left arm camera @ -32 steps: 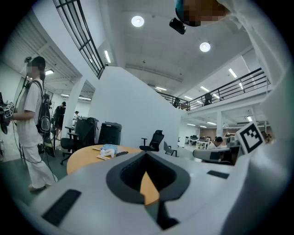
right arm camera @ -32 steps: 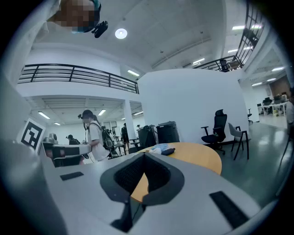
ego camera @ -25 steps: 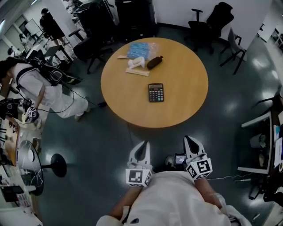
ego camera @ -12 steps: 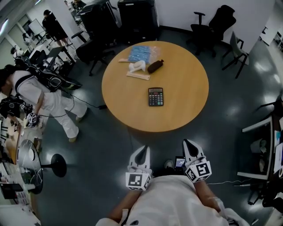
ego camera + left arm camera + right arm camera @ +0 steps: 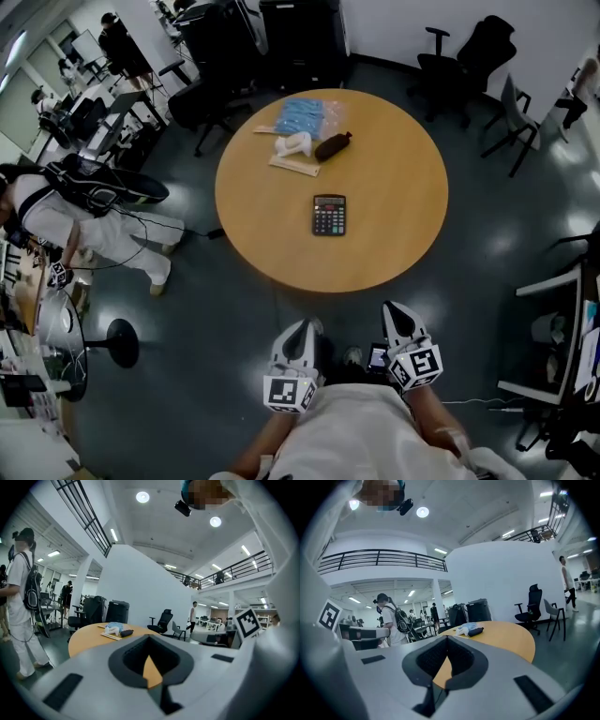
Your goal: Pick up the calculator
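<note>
Though we have barely moved toward the table (image 5: 403, 246), the left gripper (image 5: 301, 330) and right gripper (image 5: 395, 315) stay clenched (nothing held), well short of the calculator (image 5: 329, 215) lying mid-table.

A round wooden table (image 5: 394, 187) is standing on a dark, glossy floor (image 5: 216, 319). Toward its far edge a blue packet (image 5: 302, 116) is lying, with a white object (image 5: 291, 142) just beside it and a dark bottle (image 5: 333, 145) resting on its side near both. A pale flat strip (image 5: 292, 166) is lying in front of them. At the left a person in white (image 5: 89, 214) is bending forward, wearing a dark backpack (image 5: 98, 183). Black office chairs (image 5: 466, 58) are standing beyond the table, near a black cabinet (image 5: 302, 37).
</note>
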Demonstrator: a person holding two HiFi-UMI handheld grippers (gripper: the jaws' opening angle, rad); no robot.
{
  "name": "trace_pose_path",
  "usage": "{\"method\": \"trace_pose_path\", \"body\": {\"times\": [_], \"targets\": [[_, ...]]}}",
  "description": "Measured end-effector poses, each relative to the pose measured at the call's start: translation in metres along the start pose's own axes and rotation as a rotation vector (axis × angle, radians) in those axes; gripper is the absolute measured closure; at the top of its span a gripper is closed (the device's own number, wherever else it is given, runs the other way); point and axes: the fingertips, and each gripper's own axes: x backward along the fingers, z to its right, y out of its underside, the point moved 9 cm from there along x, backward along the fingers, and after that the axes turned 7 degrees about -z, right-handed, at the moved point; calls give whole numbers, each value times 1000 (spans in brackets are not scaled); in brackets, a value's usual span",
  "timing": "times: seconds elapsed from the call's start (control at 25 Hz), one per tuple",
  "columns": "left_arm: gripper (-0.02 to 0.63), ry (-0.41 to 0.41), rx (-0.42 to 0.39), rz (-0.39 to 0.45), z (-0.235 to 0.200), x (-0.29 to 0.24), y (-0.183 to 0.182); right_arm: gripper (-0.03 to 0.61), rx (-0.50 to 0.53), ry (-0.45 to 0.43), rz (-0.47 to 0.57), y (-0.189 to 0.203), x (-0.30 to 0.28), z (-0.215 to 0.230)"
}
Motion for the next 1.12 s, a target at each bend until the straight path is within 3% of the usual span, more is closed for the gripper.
{"method": "trace_pose_path", "body": {"times": [0.64,0.88,1.12], "targets": [[609,153,-60,44,-100,-170,-86,563,8,57,-37,-52,-173,77],[609,151,-38,30,-116,-207,-97,561,34,-17,-127,-51,-246,116],[609,122,-2,4,-126,-238,-92,558,67,-120,-311,-19,-332,156]]}}
